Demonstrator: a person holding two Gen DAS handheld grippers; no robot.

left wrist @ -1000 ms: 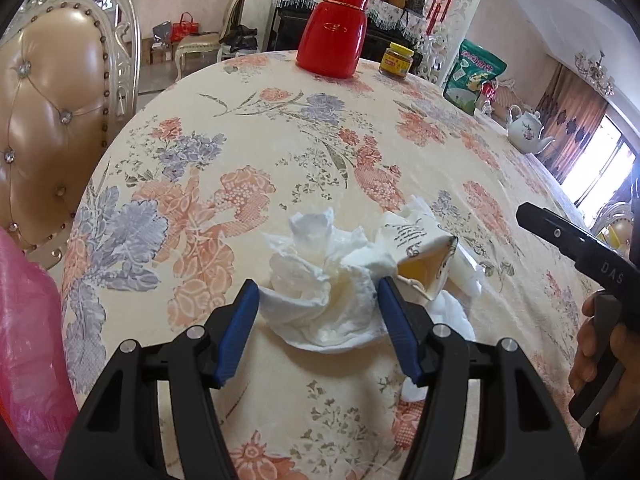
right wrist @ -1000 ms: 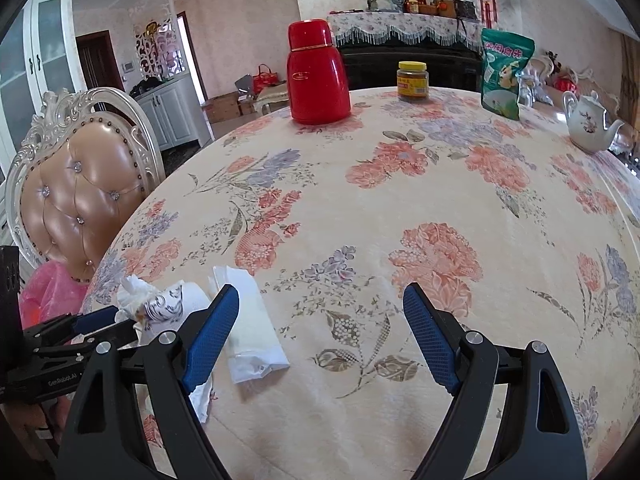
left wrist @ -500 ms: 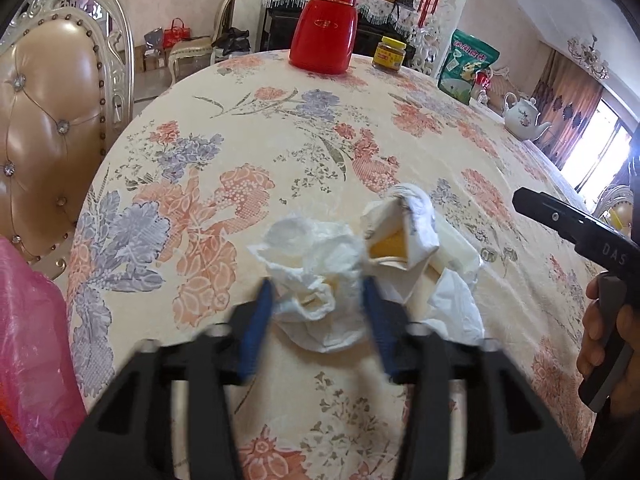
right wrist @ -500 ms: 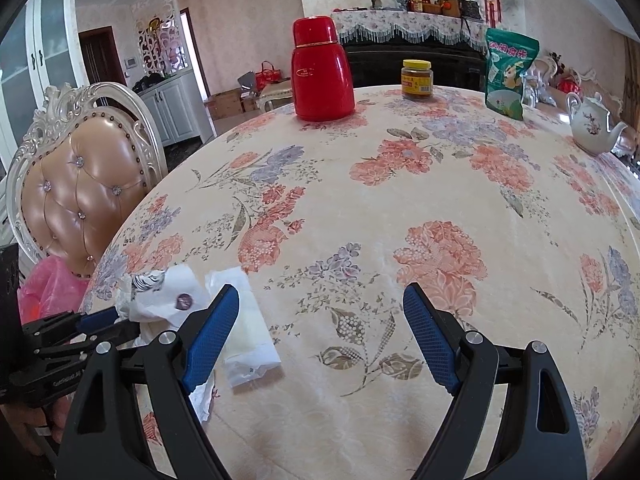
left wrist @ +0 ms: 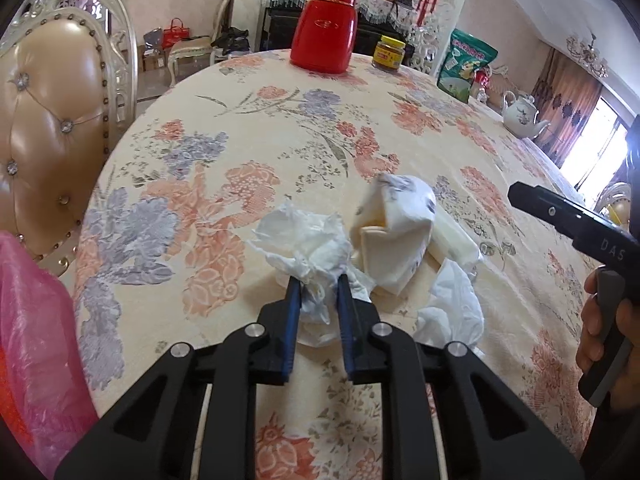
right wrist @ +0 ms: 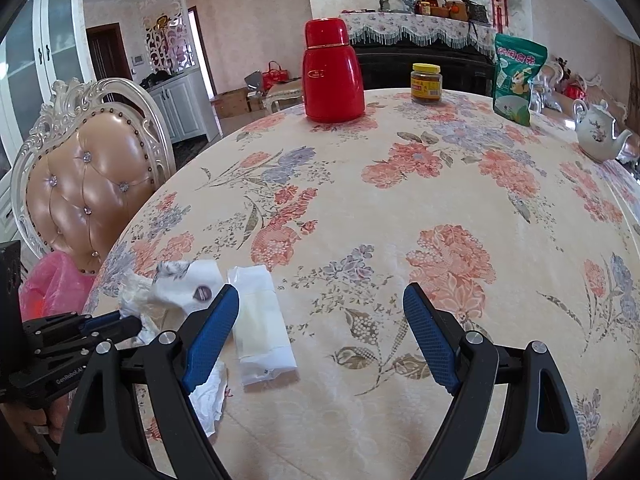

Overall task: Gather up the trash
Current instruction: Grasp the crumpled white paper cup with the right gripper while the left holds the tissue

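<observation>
Left wrist view: the left gripper (left wrist: 317, 285) is clamped on a crumpled white tissue (left wrist: 306, 248) at the near edge of the floral tablecloth (left wrist: 248, 128). Just right of it lie a folded paper carton (left wrist: 394, 236) and another tissue (left wrist: 452, 308); a pink bag (left wrist: 36, 328) hangs near left. The pinch takes only the wad's lower folds, so it may tear or slip on lifting.

Right wrist view: the right gripper (right wrist: 320, 336) stands apart, empty, above the cloth. A flat white wrapper (right wrist: 260, 320) lies by its left finger. Far off, red thermos (right wrist: 332, 72), jar (right wrist: 426, 84), green packet (right wrist: 516, 76) and teapot (right wrist: 598, 136) obstruct nothing.
</observation>
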